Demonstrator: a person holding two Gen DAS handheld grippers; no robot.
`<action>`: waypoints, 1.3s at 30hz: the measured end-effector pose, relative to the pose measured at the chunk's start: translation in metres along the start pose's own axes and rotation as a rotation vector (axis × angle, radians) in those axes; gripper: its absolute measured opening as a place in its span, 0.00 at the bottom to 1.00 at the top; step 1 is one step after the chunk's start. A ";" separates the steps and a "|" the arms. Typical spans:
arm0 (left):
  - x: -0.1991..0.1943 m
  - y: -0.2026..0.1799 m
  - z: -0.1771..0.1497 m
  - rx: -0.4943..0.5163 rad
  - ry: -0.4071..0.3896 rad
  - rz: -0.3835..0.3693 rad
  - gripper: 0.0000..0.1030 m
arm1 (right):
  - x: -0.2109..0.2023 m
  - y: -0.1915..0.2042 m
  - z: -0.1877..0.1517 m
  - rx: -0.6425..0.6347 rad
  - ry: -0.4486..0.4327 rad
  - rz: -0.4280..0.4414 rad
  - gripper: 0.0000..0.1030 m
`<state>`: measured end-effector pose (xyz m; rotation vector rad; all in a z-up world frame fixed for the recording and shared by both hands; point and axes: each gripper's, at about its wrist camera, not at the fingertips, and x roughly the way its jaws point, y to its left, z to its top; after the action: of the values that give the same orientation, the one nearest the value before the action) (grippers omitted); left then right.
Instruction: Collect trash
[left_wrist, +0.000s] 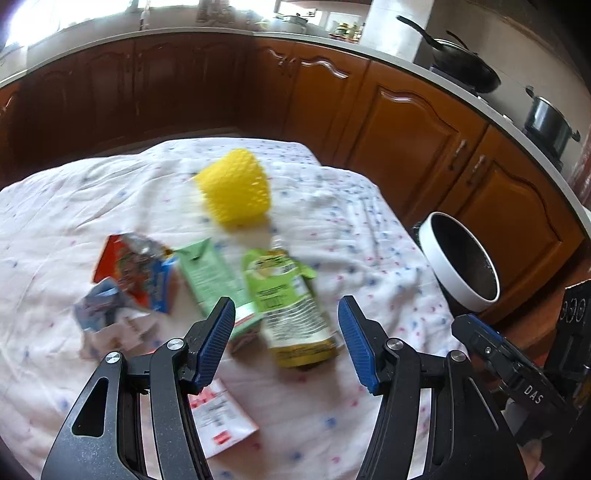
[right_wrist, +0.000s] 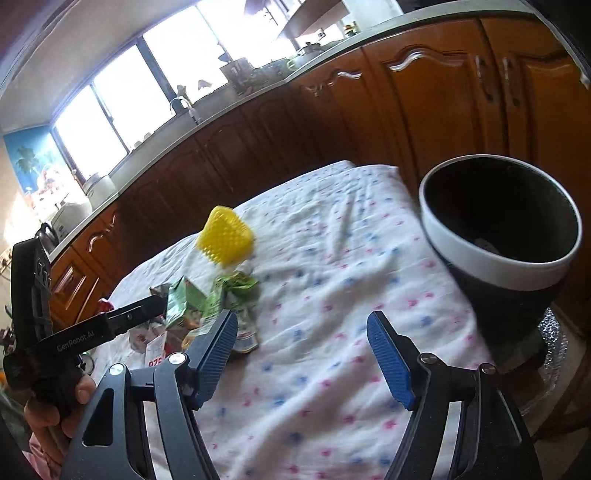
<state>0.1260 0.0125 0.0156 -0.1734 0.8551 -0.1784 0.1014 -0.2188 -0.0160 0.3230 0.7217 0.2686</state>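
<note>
Left wrist view: the left tool (left_wrist: 286, 325) is wide open over the bottle (left_wrist: 291, 314). Squeeze its middle, then carry it to the bin (left_wrist: 458, 258) at 3 o'clock.

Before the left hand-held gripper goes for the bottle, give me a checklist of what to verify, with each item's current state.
1. Left hand-held gripper open and empty: ok.
2. Plastic bottle lies between and just ahead of its fingers: ok.
3. Bottle free of neighbours: not ok, the green carton lies right against it.
4. Right hand-held gripper open, empty and off to the side of the pile: ok.
5. Bin upright beside the table, mouth open: ok.
6. Room left in the bin: cannot tell, its inside is dark.
</note>
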 end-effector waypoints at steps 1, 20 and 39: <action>-0.002 0.005 -0.001 -0.007 -0.001 0.006 0.57 | 0.002 0.003 -0.001 -0.003 0.004 0.005 0.72; -0.012 0.072 -0.003 -0.148 -0.001 0.043 0.58 | 0.071 0.068 -0.001 -0.134 0.125 0.084 0.32; 0.030 0.043 0.007 -0.077 0.057 0.057 0.58 | 0.056 0.023 0.004 -0.092 0.085 -0.018 0.03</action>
<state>0.1542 0.0477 -0.0113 -0.2166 0.9236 -0.0980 0.1413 -0.1788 -0.0380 0.2184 0.7934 0.2985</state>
